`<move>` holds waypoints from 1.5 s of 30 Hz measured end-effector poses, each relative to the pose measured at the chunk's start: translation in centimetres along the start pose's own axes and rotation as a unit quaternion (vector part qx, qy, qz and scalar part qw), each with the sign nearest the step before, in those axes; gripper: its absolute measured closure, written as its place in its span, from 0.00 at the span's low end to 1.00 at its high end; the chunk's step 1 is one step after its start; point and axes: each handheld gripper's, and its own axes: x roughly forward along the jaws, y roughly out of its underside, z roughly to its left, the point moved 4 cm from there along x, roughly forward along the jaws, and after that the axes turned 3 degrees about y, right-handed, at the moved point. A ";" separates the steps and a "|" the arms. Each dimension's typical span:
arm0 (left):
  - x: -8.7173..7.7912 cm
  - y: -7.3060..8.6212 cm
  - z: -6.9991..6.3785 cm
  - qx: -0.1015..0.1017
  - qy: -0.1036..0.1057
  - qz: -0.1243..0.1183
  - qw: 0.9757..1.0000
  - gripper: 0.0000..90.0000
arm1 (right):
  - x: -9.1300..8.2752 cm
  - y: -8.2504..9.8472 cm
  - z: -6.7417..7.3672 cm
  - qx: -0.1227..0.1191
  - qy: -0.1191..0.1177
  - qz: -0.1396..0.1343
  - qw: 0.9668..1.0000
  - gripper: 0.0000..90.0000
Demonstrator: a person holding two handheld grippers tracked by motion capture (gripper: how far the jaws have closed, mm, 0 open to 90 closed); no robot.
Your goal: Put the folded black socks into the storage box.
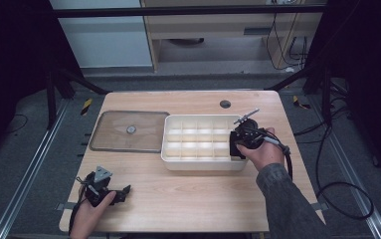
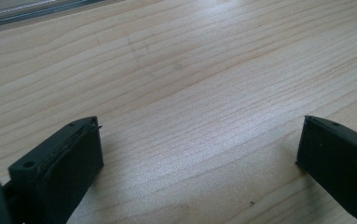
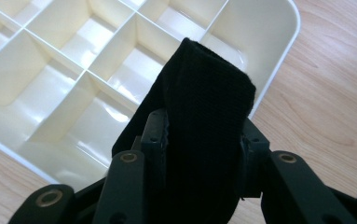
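Bringing a black cloth to the tray

My right tongs [image 3: 204, 140] are gripping the folded black cloth [image 3: 206, 116] over a corner compartment of the tray [image 3: 278, 70]; my left tongs [image 2: 199, 158] are resting wide open on the surface [image 2: 190, 70].

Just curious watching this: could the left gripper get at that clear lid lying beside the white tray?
Probably yes. The left gripper rests open on the table, and the bare wood between it and the clear lid looks free. The compartment tray sits off to the side.

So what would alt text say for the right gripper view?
The right gripper clamps a folded black cloth between its two black jaws, holding it above a cream plastic organizer tray split into many compartments, on a light wooden table.
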 end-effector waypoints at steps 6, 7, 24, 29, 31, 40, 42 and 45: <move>0.0 0.0 0.0 0.000 0.000 0.000 1.000 0.00 | 0.3 0.3 0.0 -0.003 0.004 0.006 1.000 0.70; 0.0 0.0 0.0 0.000 0.000 0.000 1.000 0.00 | 0.4 0.3 0.1 -0.002 0.005 0.006 1.000 0.70; 0.0 0.0 0.0 0.000 0.000 0.000 1.000 0.00 | 1.5 1.0 1.2 -0.023 0.024 0.026 0.999 0.71; 0.0 0.0 0.0 -0.001 0.000 0.000 1.000 0.00 | 1.7 1.2 1.4 -0.025 0.024 0.029 0.999 0.72; 0.0 0.0 0.0 -0.001 0.000 0.000 1.000 0.00 | 1.8 1.3 1.5 -0.025 0.025 0.030 0.999 0.72; 0.0 0.0 0.0 -0.002 0.000 -0.001 1.000 0.00 | 2.1 1.5 1.8 -0.030 0.023 0.041 0.998 0.72; 0.0 0.0 0.0 -0.002 0.000 -0.001 1.000 0.00 | 2.1 1.6 1.8 -0.030 0.022 0.040 0.998 0.72; 0.0 0.0 0.0 -0.002 0.000 -0.001 1.000 0.00 | 2.2 1.6 1.8 -0.032 0.022 0.043 0.998 0.72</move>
